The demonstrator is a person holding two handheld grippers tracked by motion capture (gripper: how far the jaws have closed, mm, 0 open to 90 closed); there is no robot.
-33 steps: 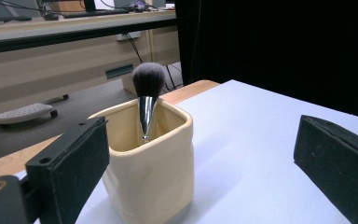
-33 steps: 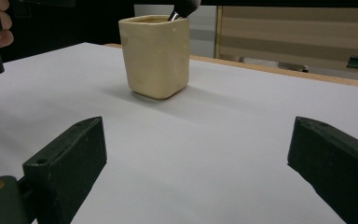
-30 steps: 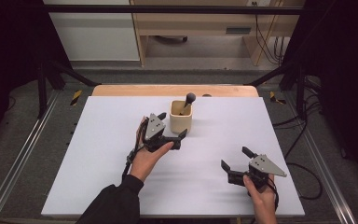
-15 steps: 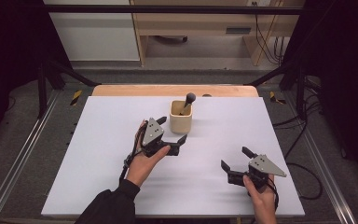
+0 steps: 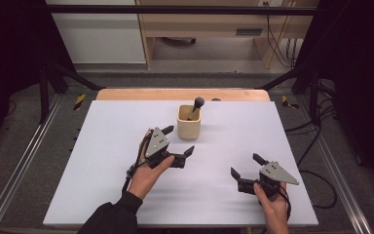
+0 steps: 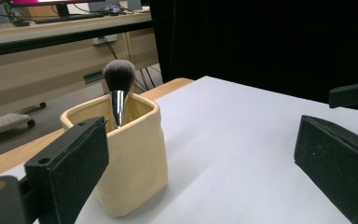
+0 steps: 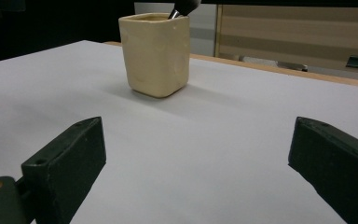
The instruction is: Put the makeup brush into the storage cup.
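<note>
A cream square cup (image 5: pixel 188 123) stands upright near the far middle of the white table (image 5: pixel 102 126), with a dark-headed makeup brush (image 5: pixel 196 105) leaning in it. My left gripper (image 5: pixel 179 140) is open just in front and left of the cup, nothing between its jaws. In the left gripper view the cup (image 6: pixel 128 149) and brush (image 6: pixel 118 81) sit close behind the left jaw. My right gripper (image 5: pixel 247 166) rests open at the near right, jaws empty. The right gripper view shows the cup (image 7: pixel 156 53) well ahead.
A wooden strip (image 5: pixel 175 94) borders the table's far edge. Metal rails (image 5: pixel 24 161) run along both sides, cables (image 5: pixel 316 141) trail on the right. A wooden desk (image 5: pixel 204 19) stands beyond the table.
My left gripper has drawn back toward the person and slightly left, away from the cup. The right gripper has stayed put.
</note>
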